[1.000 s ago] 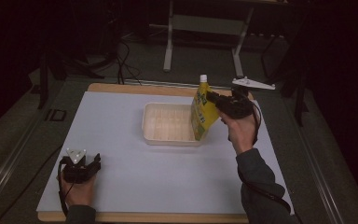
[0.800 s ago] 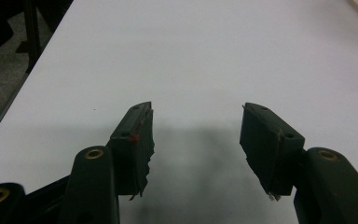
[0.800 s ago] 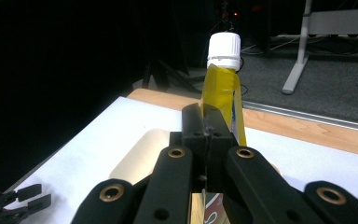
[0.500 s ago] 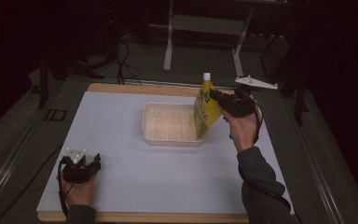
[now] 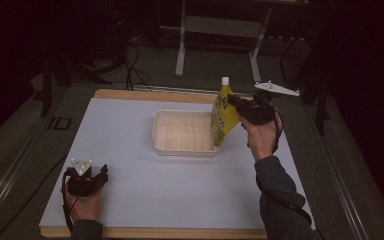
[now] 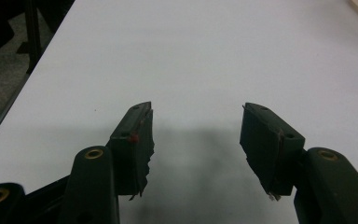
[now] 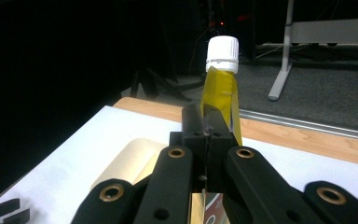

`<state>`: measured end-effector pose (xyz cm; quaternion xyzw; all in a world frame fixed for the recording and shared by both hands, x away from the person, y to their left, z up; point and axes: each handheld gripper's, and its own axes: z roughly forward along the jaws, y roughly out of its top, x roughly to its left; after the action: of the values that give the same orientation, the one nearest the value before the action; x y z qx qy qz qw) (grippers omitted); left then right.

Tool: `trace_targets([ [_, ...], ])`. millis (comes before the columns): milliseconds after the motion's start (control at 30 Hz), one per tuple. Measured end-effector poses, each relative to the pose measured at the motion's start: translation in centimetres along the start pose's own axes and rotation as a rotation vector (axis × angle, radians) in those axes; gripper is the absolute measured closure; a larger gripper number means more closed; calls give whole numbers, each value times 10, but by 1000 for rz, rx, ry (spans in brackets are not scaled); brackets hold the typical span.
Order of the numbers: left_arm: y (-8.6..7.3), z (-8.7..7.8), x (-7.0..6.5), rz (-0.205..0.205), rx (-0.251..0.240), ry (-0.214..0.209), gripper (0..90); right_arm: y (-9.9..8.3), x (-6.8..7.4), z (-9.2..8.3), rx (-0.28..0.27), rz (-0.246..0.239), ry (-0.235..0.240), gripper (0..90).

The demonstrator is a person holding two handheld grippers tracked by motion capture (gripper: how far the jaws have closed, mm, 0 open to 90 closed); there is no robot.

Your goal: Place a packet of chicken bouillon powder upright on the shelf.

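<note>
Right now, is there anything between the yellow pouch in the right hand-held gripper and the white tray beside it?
Nothing visible does. The right hand-held gripper holds the yellow pouch upright at the right edge of the white tray, its lower corner over the rim. The tray's inside looks empty, so the way in seems open.

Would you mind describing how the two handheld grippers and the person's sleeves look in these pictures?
Both are black, two-jawed tools. The left gripper carries a grey three-cornered plate on top and a dark cable looping beside the hand; its flat black pads have frayed edges and one small red spot. The right gripper also bears a grey three-cornered plate. Brass-coloured rivets mark the jaw links. The right forearm wears a dark grey sleeve.
</note>
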<state>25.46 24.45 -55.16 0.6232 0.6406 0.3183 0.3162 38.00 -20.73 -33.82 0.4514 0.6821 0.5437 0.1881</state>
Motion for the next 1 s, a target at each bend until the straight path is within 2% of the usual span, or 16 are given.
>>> trace_targets([
  [567,0,0,0,0,-1,0,439,-3,-7,4,-27,14,-31,900],
  [833,0,0,0,1,-2,1,439,-4,-7,6,-41,20,-24,900],
  [1000,0,0,0,1,0,1,438,-6,-2,7,-39,4,-17,900],
])
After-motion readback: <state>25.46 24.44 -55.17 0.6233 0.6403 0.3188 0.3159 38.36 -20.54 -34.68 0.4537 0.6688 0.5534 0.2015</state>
